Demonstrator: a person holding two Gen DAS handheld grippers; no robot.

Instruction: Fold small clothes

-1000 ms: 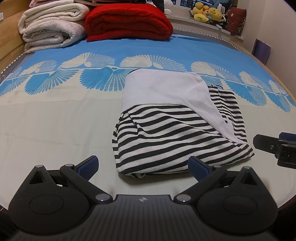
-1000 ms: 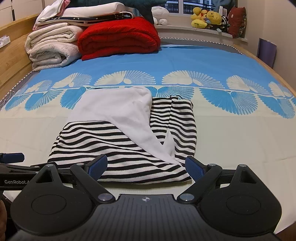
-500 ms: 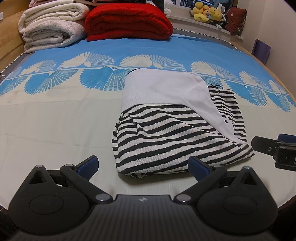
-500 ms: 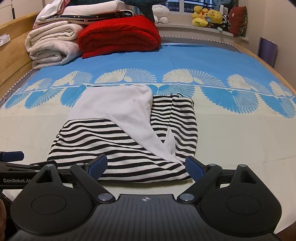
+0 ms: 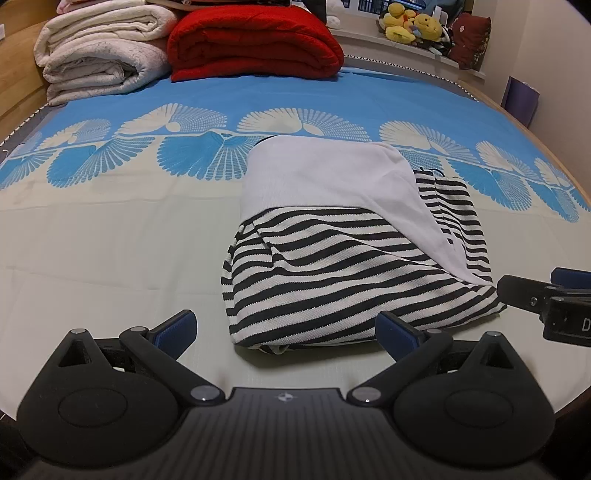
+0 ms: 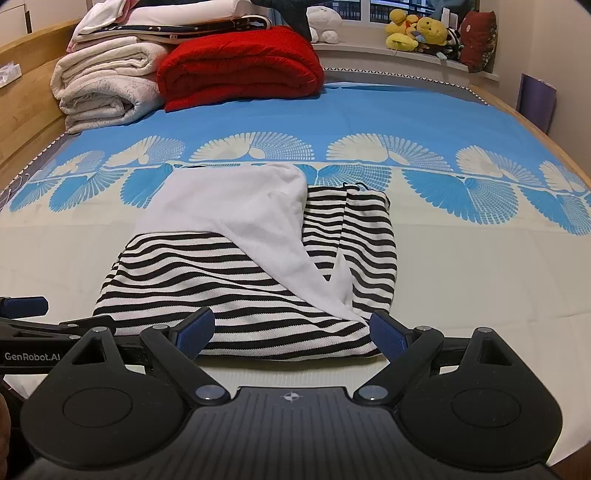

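Note:
A black-and-white striped garment with a white panel point(image 5: 332, 258) lies partly folded on the bed; it also shows in the right wrist view point(image 6: 229, 273). My left gripper point(image 5: 286, 330) is open and empty, its fingers at the garment's near left edge. My right gripper point(image 6: 291, 332) is open and empty, its fingers straddling the garment's near right edge. The right gripper also shows at the right edge of the left wrist view point(image 5: 546, 299), and the left gripper at the left edge of the right wrist view point(image 6: 37, 321).
The bed has a blue and cream patterned cover point(image 5: 110, 229). A folded red blanket point(image 5: 255, 40) and white blankets point(image 5: 99, 48) are stacked at the far end. Plush toys point(image 6: 417, 33) sit on the windowsill. A wooden bed frame point(image 6: 22, 110) runs along the left.
Both grippers have crept slightly forward toward the garment's near edge, and the right one has drawn nearer to the left. The garment has not moved.

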